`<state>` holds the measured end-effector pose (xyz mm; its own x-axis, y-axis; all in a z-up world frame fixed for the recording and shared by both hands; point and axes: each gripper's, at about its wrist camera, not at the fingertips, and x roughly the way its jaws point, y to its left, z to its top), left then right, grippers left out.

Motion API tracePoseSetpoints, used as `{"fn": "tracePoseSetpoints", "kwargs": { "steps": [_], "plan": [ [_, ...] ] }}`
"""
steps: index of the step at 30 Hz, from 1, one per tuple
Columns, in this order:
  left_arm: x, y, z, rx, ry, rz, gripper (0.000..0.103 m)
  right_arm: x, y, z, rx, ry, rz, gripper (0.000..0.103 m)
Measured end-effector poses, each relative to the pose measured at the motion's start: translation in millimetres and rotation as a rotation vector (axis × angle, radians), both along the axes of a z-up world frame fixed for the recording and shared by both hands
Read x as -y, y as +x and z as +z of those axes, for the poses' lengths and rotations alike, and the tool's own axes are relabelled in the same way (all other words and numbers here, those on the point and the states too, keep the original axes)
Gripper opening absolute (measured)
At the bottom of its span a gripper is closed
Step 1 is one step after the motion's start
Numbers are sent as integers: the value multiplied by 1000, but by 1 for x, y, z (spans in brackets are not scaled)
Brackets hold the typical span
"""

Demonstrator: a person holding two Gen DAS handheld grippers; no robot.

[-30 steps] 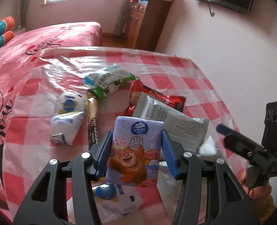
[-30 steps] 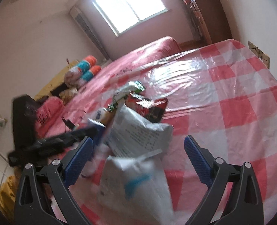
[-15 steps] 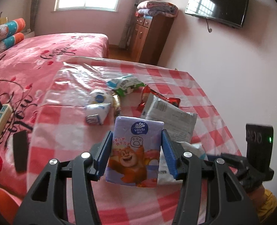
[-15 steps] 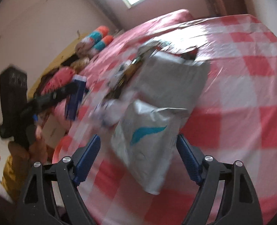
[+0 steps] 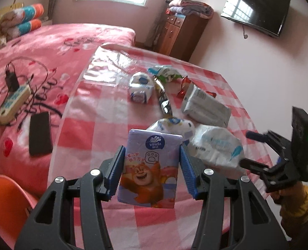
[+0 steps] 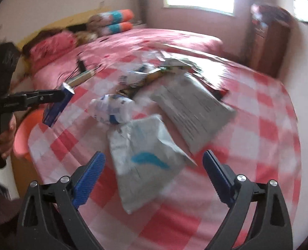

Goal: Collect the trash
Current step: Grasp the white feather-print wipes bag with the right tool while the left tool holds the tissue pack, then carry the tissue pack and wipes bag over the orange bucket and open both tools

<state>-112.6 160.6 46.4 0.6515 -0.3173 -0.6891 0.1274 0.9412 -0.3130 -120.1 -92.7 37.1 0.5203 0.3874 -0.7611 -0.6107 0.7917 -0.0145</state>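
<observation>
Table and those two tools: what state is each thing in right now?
Left tool: shut on the tissue pack, held upright.
Right tool: open, jaws just widening, nothing gripped.
White bag: crumpled, lying flat under the right tool.
Grey pouch: lying flat.
TV: off.
Phone: screen dark.

White "vinda" logo on the purple tissue pack (image 5: 148, 166)

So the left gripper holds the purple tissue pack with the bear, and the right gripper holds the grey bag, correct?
Not quite. The left gripper does hold the tissue pack, but the right gripper is open: in the right wrist view the grey bag lies on the table between its fingers, ungripped.
</observation>
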Motion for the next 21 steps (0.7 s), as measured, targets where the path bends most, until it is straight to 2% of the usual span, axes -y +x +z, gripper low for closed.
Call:
{"fn": "tracePoseSetpoints", "kwargs": {
  "steps": [5, 9, 10, 11, 21],
  "plan": [
    [-5, -6, -12, -30, -19, 6, 53, -26, 15, -28, -7, -125, 102, 94],
    [-7, -8, -20, -52, -31, 8, 53, -33, 18, -38, -10, -162, 146, 93],
    [-7, -8, -22, -53, -30, 10, 53, -34, 18, -42, -18, -167, 149, 90],
    [-7, -9, -22, -54, -30, 11, 53, -34, 18, -43, -30, -153, 151, 83],
    [-3, -12, -27, -51, -57, -4, 53, -21, 6, -35, -17, -77, 45, 66]
  ]
}}
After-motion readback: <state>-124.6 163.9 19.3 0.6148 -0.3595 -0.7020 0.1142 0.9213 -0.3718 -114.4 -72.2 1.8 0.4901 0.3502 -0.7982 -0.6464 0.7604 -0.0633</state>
